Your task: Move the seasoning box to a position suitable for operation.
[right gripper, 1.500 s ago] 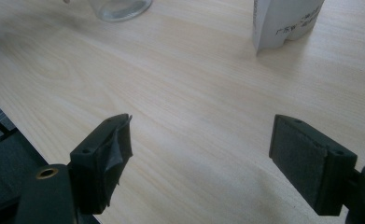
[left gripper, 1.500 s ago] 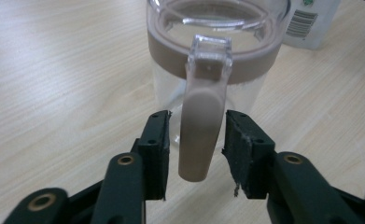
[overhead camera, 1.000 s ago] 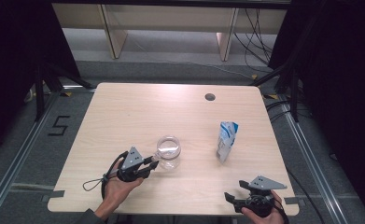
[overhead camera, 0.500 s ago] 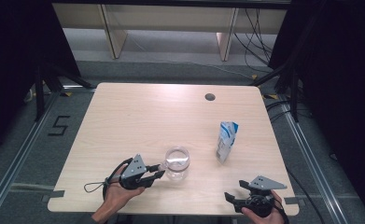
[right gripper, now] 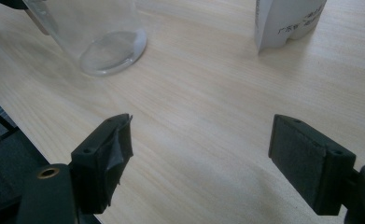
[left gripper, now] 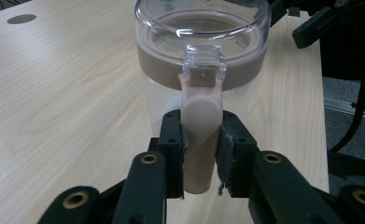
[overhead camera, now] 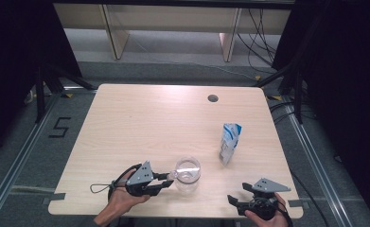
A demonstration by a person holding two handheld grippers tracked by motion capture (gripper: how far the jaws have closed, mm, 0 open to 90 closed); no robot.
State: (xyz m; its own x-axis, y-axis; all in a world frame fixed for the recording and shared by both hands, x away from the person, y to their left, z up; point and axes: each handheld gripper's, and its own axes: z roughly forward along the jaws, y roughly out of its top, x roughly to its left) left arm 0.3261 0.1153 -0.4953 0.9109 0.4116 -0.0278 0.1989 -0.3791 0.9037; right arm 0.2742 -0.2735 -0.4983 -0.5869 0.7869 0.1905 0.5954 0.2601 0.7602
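Firmly clamped — left tongs point(left gripper: 200, 154) on jar handle point(left gripper: 200, 135)

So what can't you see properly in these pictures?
- Print on the white pouch: too small in the high view; in the right gripper view the top edge cuts the pouch off.
- Clear jar: its base is hidden behind the left gripper in the left gripper view, whose jaws are shut on the jar's latch tab.
- Right gripper: the person's hand and the bottom edge cover part of it in the high view.
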